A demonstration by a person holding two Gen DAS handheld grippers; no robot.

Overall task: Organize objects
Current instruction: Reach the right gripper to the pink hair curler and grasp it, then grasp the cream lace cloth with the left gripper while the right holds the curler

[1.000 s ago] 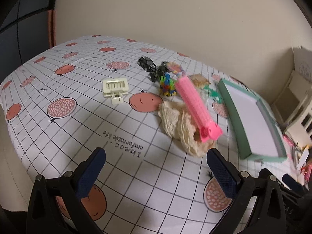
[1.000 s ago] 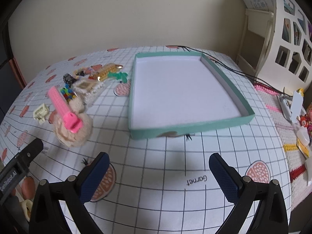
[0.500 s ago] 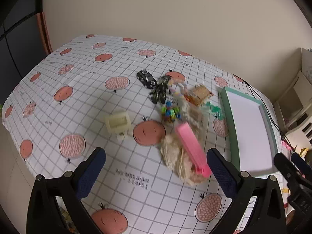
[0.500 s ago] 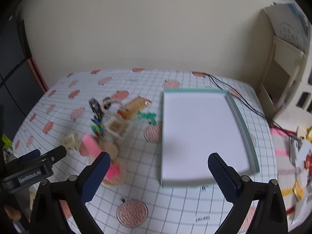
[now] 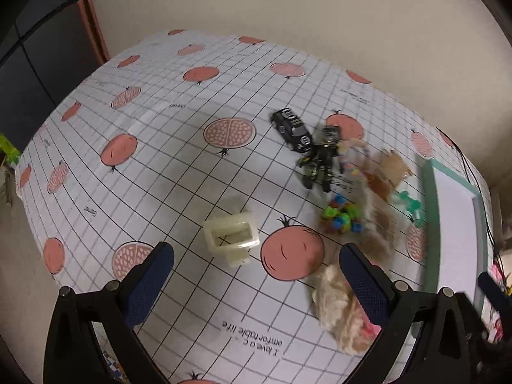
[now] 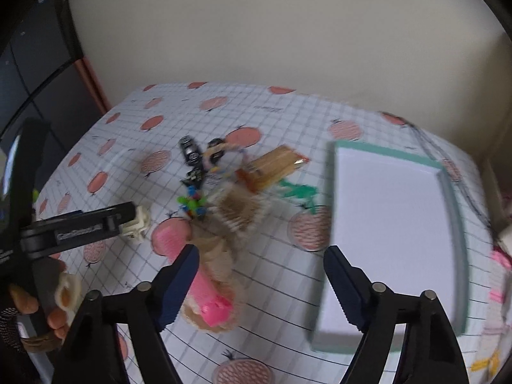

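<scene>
Both grippers have pulled up and back, left gripper [image 5: 256, 272] and right gripper [image 6: 260, 280] spread, empty; shallow mint-green cardboard tray [image 6: 451, 198] at three o'clock remains unfilled.

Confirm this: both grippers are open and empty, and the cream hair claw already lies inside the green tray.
Not quite. The cream hair claw lies on the tablecloth, apart from the empty green tray, as the left wrist view shows. Both grippers, left and right, are open and empty.

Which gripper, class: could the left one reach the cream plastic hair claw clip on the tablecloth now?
Probably yes: the left gripper is open and empty, and the cream plastic hair claw clip lies alone ahead of its fingers, nothing between.
</scene>
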